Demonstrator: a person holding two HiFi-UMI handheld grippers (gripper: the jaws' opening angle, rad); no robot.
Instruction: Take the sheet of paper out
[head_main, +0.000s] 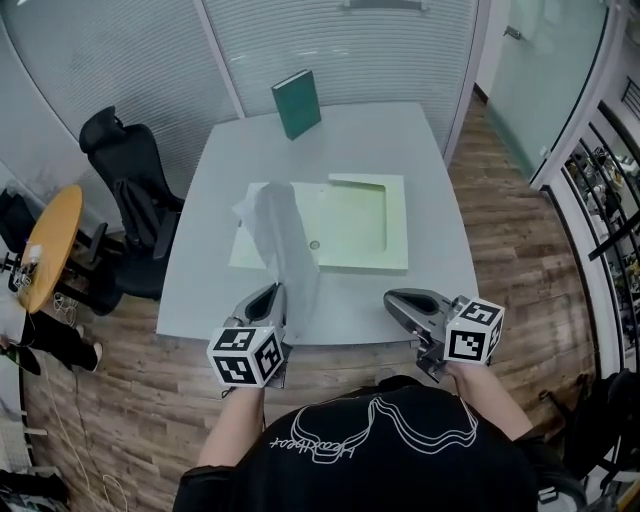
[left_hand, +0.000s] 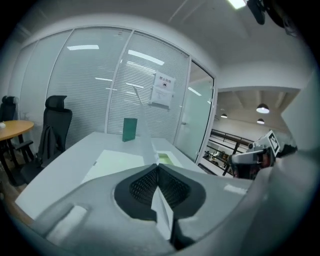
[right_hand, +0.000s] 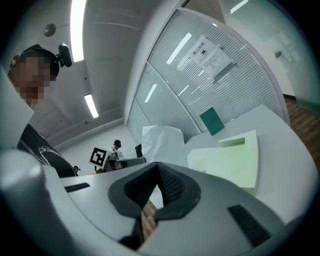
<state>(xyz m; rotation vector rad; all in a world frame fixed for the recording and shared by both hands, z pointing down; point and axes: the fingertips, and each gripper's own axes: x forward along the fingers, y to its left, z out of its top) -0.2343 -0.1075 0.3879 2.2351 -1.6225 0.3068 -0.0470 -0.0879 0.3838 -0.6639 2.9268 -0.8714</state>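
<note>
A white sheet of paper (head_main: 284, 235) rises off the open pale green folder (head_main: 365, 225) lying in the middle of the white table (head_main: 400, 140). My left gripper (head_main: 273, 296) is shut on the sheet's near end, close to the table's front edge. In the left gripper view the sheet (left_hand: 146, 137) shows edge-on, running up and away from between the pads. My right gripper (head_main: 393, 300) hovers at the front right of the table, shut with nothing in it. From the right gripper view I see the lifted sheet (right_hand: 161, 141) to the left of the folder (right_hand: 232, 161).
A dark green book (head_main: 297, 103) stands upright at the table's far edge. A black office chair (head_main: 125, 165) and a round wooden table (head_main: 45, 245) are to the left. Glass partitions close the back, and shelving (head_main: 600, 200) lines the right.
</note>
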